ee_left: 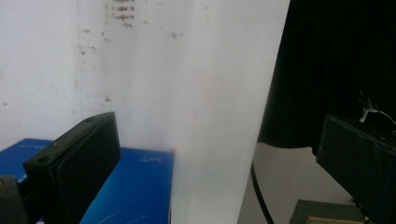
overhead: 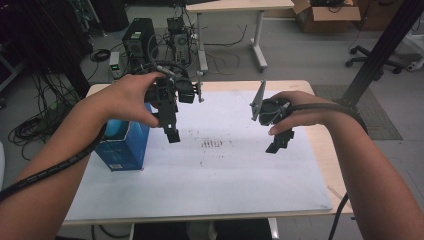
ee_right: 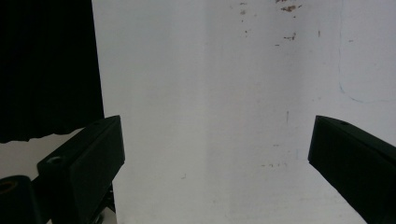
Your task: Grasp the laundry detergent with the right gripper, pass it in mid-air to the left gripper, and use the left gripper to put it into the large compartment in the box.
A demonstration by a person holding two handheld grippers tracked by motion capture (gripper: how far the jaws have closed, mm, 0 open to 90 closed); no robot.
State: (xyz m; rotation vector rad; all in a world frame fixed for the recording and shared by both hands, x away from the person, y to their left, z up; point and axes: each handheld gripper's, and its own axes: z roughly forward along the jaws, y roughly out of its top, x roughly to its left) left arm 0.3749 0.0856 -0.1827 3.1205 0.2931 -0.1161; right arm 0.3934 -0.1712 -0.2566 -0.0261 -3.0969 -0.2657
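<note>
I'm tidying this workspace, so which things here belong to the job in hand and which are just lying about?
In the job:
blue box
left tongs, open
right tongs, open
white mat

Lying about:
computer towers
cardboard box
office chair base

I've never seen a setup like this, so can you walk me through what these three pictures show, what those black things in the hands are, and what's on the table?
A person stands at a table with a hand-held grasping tool in each hand. The top picture comes from a camera above, looking down: the left tongs are on the left, the right tongs on the right, and a cable trails from each.

The other two pictures come from small cameras riding on the tools, each looking along its own two black jaws. In both, the jaws stand wide apart with nothing between them, so nothing is held.

On the table lies a white sheet with some brownish marks near its middle. A blue box stands at its left edge, just below the left hand.
</note>
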